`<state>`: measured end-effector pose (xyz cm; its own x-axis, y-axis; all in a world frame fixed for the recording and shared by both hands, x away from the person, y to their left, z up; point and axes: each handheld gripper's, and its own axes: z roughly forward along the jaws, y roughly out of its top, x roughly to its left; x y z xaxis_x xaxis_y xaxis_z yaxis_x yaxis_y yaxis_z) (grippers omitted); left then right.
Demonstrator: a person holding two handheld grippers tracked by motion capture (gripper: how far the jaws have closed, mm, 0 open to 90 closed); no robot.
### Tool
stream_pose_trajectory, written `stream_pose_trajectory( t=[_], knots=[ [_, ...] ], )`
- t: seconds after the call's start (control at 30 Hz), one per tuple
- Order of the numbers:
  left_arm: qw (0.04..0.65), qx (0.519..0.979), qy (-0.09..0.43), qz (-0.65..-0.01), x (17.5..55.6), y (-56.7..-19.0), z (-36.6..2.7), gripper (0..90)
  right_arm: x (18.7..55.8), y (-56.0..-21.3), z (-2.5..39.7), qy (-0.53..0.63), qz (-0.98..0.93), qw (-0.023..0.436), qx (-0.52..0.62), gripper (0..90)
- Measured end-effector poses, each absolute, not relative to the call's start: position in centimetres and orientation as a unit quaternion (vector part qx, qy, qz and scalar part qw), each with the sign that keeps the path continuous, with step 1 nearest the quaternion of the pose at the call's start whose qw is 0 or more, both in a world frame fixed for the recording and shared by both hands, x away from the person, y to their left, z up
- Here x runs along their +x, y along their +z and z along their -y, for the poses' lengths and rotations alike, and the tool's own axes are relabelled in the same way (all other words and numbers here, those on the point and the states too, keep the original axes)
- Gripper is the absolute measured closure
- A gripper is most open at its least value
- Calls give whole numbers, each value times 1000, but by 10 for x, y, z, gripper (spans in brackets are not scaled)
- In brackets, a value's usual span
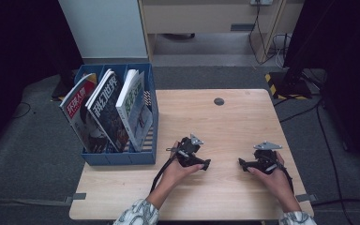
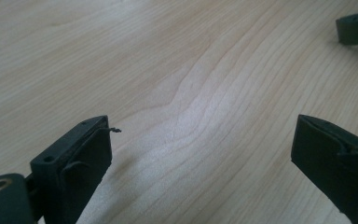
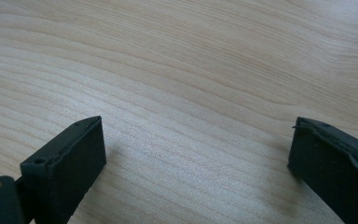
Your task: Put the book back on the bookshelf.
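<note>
Both hands low on the table (image 1: pixel 225 117) — left gripper (image 1: pixel 206 164) and right gripper (image 1: pixel 241 162) face each other, jaws wide apart, nothing between. Farther left, blue rack (image 1: pixel 122 158) w/ three upright magazines (image 1: pixel 108 110).

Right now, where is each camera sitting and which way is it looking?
High view: sits above the person's side, looks forward and down on the wooden table and the blue magazine rack; both forearms, the left gripper and the right gripper show.
Left gripper view: rides on the left gripper, looks along its wide-apart jaws at bare tabletop; the other gripper's tip shows at top right.
Right gripper view: rides on the right gripper, looks between its wide-apart jaws at bare tabletop.
Shared: both gripper views show the same wood grain between open jaws.
</note>
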<state>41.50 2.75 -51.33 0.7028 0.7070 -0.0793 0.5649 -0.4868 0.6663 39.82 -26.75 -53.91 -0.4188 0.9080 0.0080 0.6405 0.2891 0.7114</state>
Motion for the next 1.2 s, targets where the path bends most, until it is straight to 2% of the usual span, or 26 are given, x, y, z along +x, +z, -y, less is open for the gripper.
stream_pose_trajectory(
  t=[0.57,0.87,1.2],
  knots=[
    [324,844,123,-410,426,-528,-45,46,398,-539,267,326,-776,204,500,42],
    [314,847,146,-403,426,-531,-45,43,398,-539,267,326,-776,204,500,42],
    [330,841,154,-400,424,-535,-46,16,398,-539,267,326,-776,204,501,42]
  ],
)
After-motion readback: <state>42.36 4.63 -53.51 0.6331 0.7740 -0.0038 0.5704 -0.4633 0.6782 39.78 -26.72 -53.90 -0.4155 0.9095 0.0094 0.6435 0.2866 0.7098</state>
